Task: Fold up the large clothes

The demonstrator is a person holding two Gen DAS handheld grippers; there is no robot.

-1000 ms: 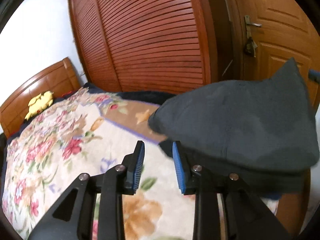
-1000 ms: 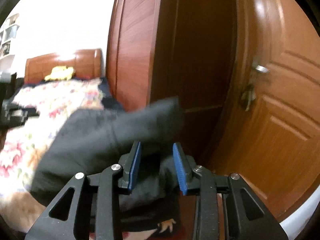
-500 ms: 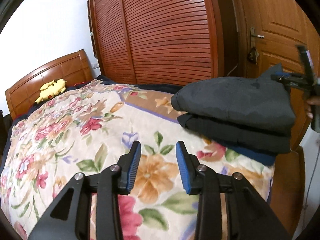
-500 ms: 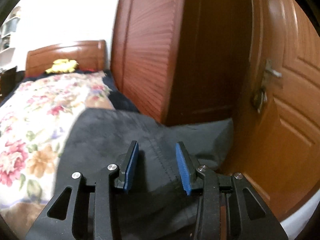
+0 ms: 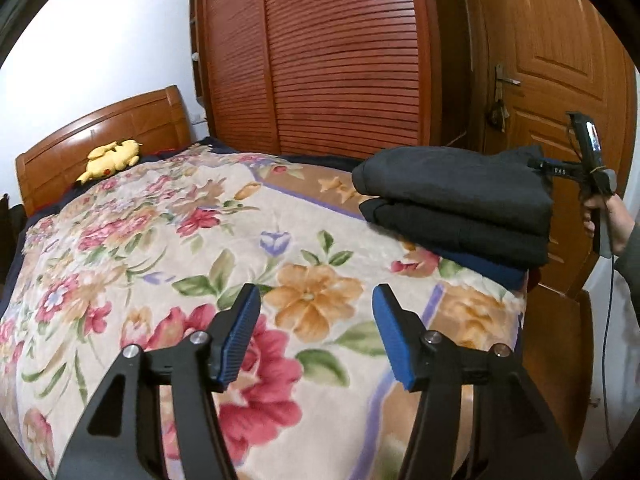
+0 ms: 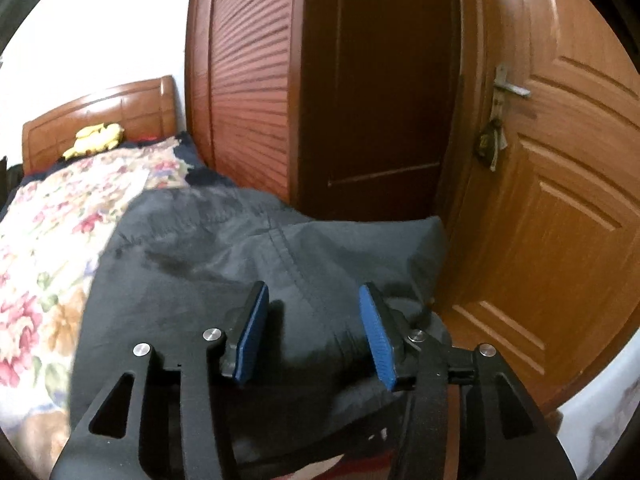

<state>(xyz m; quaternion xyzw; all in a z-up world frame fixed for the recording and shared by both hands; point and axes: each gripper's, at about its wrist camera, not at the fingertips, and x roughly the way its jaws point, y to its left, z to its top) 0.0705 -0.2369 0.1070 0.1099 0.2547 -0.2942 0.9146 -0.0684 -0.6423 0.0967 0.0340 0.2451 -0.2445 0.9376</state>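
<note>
Left wrist view: the left gripper point(image 5: 316, 334) hangs over the floral blanket point(image 5: 160, 240), jaws spread and just opening, nothing between them. Ahead and to the right of its fingers lies the folded dark garment point(image 5: 456, 196), topping a stack of clothes at the bed's corner, with a person's hand point(image 5: 604, 220) just beyond. Right wrist view: the right gripper point(image 6: 314, 334) hovers above that garment point(image 6: 224, 264), jaws released and just widening, pads clear of the cloth. Only this view shows the garment's seam.
</note>
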